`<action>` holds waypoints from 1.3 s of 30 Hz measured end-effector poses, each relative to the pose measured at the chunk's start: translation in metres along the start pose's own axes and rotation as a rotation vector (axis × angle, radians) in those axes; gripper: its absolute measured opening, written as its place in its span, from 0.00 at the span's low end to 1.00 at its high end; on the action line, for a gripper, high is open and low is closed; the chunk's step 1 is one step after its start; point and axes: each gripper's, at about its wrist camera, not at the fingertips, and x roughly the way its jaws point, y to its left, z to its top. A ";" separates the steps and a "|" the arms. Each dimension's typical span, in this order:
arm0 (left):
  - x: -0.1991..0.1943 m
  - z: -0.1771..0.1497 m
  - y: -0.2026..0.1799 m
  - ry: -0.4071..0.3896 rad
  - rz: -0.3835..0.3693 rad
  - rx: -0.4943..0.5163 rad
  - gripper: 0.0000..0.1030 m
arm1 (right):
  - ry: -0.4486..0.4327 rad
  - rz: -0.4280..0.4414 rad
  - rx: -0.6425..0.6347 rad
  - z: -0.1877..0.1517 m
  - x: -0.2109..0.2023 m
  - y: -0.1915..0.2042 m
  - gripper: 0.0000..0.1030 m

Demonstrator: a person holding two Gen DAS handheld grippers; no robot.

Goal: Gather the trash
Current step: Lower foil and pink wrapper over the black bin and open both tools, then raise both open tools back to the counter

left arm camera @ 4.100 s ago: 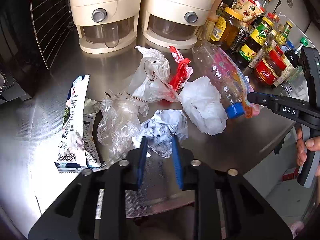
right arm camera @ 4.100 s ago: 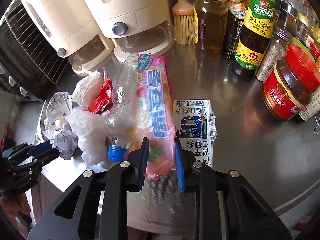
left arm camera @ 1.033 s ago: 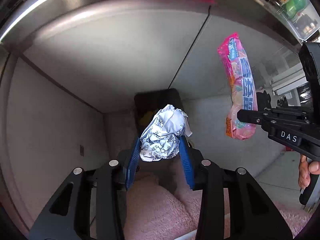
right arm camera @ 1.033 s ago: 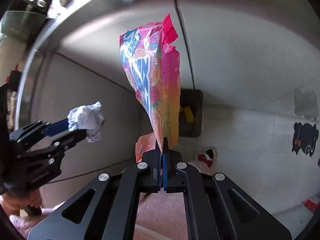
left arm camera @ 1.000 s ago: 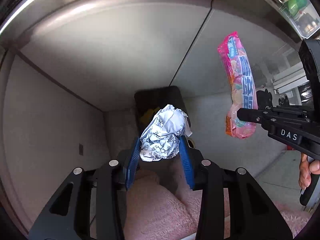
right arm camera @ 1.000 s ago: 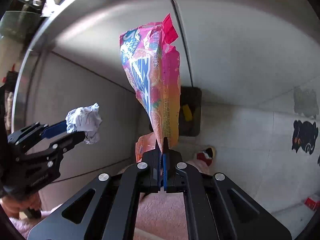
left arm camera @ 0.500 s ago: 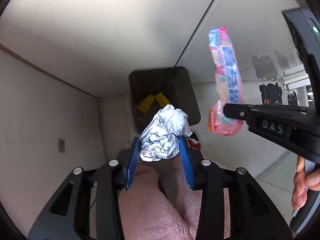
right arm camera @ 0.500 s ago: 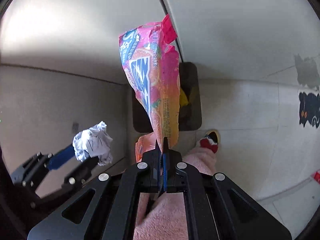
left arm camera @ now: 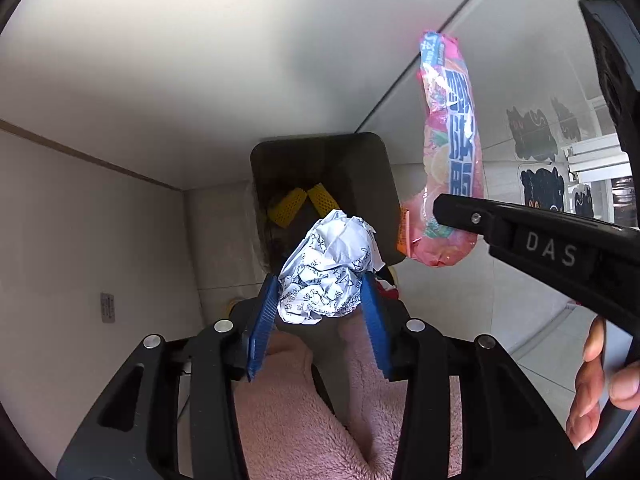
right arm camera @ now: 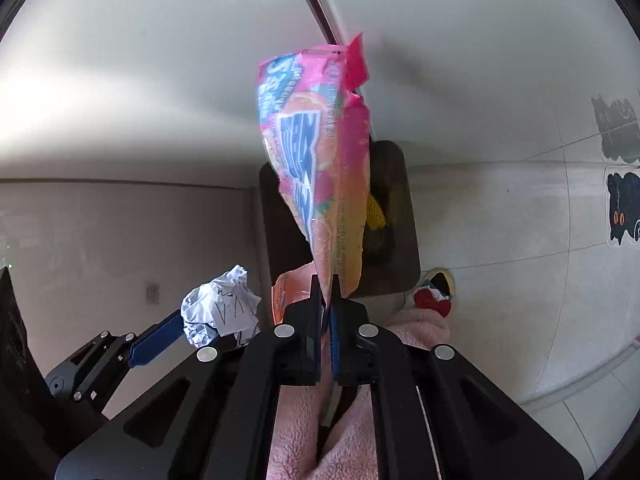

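Both grippers point down over a dark bin [left arm camera: 360, 168] [right arm camera: 400, 168] on the floor. My left gripper [left arm camera: 318, 284] has a crumpled printed paper ball [left arm camera: 328, 272] [right arm camera: 220, 306] between its blue pads, which still touch it as the jaws are opening. The ball hangs over the bin's near edge. My right gripper [right arm camera: 326, 280] pinches the end of a pink snack wrapper [right arm camera: 320, 168] [left arm camera: 452, 140]. Its jaws are opening by a thin gap, and the wrapper hangs over the bin's mouth.
Yellow pieces [left arm camera: 304, 200] lie inside the bin. White cabinet fronts rise behind it. A person's pink fleece legs [left arm camera: 312, 420] and a red and white slipper [right arm camera: 432, 296] are just below the grippers. Black cat stickers [right arm camera: 624, 208] mark the tiles at right. A hand [left arm camera: 600, 380] holds the right gripper's handle.
Both grippers have sunk toward the bin, which now looks larger and closer. A thin gap has appeared between the right jaws, and the left jaws have spread slightly around the ball.
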 end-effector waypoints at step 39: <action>-0.186 0.000 0.025 -0.234 -0.001 0.022 0.92 | -0.256 -0.047 -0.151 -0.029 -0.181 0.022 0.97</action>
